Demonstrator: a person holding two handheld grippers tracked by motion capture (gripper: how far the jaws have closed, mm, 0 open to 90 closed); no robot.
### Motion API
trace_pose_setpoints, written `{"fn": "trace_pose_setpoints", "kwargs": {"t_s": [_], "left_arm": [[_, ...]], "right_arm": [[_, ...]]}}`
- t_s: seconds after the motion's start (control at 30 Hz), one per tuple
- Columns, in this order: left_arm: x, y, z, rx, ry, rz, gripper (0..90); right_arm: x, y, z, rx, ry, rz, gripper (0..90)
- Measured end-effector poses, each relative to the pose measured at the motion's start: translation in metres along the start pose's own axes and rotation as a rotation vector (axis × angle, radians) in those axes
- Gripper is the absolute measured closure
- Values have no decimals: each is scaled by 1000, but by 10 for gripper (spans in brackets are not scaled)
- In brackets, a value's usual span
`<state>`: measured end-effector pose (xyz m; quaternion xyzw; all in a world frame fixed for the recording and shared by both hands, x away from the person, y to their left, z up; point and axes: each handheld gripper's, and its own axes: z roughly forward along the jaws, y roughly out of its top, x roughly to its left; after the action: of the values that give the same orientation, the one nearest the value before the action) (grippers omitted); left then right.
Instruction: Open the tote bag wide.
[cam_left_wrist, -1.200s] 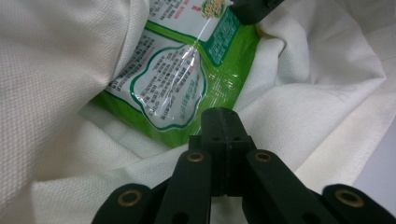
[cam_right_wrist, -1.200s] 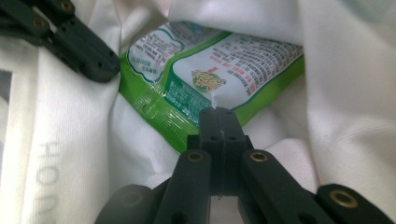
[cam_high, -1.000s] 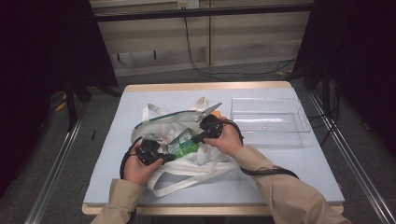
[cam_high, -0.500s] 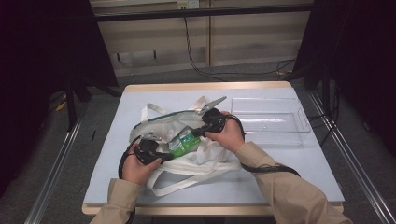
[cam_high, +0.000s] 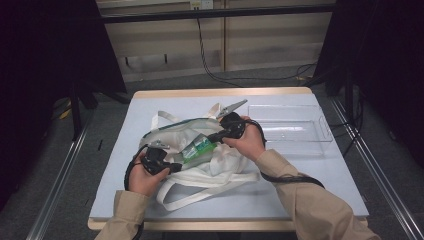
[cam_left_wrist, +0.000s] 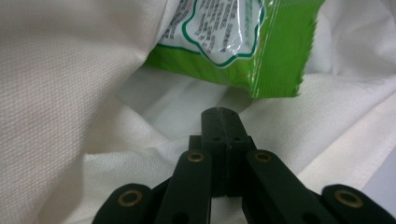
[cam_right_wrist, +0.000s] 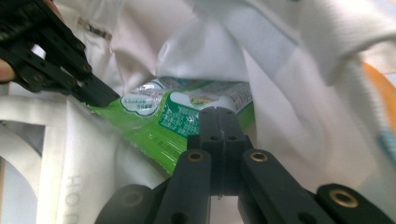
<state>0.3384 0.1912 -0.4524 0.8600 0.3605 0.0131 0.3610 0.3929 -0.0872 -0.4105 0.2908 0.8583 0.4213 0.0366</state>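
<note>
Between the two grippers, the green plastic snack packet (cam_high: 199, 148) now sits further out of the white cloth tote bag (cam_high: 227, 162) than a second ago, so the extraction is advancing. The right gripper (cam_right_wrist: 218, 116) is clamped on the packet; the left gripper (cam_left_wrist: 222, 116) pinches bag fabric just below it. One packet, one bag, one clear plastic tray (cam_high: 300, 131).

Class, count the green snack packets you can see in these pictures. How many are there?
1. A green packet sits at the mouth of the white bag, between the two grippers. Others may be hidden inside.
</note>
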Motion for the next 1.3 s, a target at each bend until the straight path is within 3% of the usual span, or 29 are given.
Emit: {"fn": "trace_pose_setpoints", "kwargs": {"t_s": [0.13,0.3,0.37,0.47,0.73,0.9,1.03,1.07,1.2,1.3], "left_arm": [[-7,7,6,-41,-21,16,900],[-6,8,9,-18,-9,7,900],[-5,8,8,-20,-16,3,900],[-6,9,9,-18,-12,3,900],[-4,9,7,-23,-11,-1,900],[-4,9,7,-28,-12,-3,900],[-3,9,5,-30,-11,-3,900],[-3,9,6,-31,-8,-4,900],[-2,8,5,-27,0,-5,900],[0,7,4,-25,1,-12,900]], "right_arm": [[1,-1,-4,-41,13,7,900],[6,-6,-1,-5,23,-56,900],[10,-12,2,1,64,-99,900],[14,-18,6,-4,73,-135,764],[20,-27,19,46,110,-180,666],[24,-30,32,85,111,-240,708],[26,-28,38,98,118,-272,896],[26,-27,39,99,123,-283,900],[26,-24,37,116,130,-266,900],[25,-19,30,94,143,-242,900]]}}
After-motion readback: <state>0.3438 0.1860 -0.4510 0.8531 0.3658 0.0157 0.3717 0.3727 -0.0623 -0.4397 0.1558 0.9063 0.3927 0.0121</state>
